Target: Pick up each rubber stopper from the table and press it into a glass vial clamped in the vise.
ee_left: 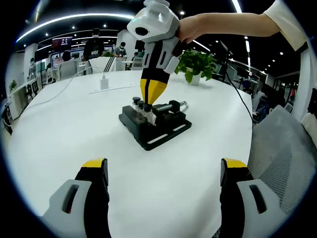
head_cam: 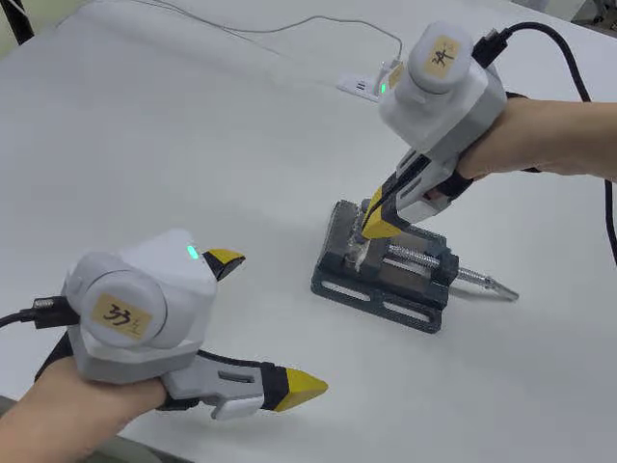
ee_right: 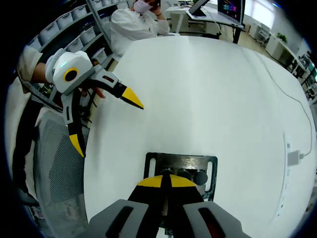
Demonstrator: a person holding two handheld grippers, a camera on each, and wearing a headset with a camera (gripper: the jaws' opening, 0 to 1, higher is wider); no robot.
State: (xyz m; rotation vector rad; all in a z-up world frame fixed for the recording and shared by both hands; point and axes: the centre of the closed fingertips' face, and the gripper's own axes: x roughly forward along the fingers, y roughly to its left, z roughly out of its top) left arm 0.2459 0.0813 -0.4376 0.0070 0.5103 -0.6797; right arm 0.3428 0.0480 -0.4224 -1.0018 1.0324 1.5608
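A dark vise (head_cam: 384,275) stands on the white table and clamps a row of glass vials (ee_left: 143,110). Two of them carry dark rubber stoppers (ee_right: 199,177). My right gripper (head_cam: 376,229) points steeply down with its yellow tips shut, right on top of the vials in the vise (ee_right: 181,162). What lies between its tips (ee_right: 166,181) is hidden. The same gripper (ee_left: 152,91) comes down from above in the left gripper view. My left gripper (head_cam: 265,323) hovers low at the near left, open and with nothing in it, well apart from the vise (ee_left: 153,126).
A white power strip (head_cam: 366,87) with a plug and cable lies at the table's far side. The vise's screw handle (head_cam: 487,284) sticks out to the right. A mesh chair (ee_left: 282,144) stands by the table edge. People sit in the background.
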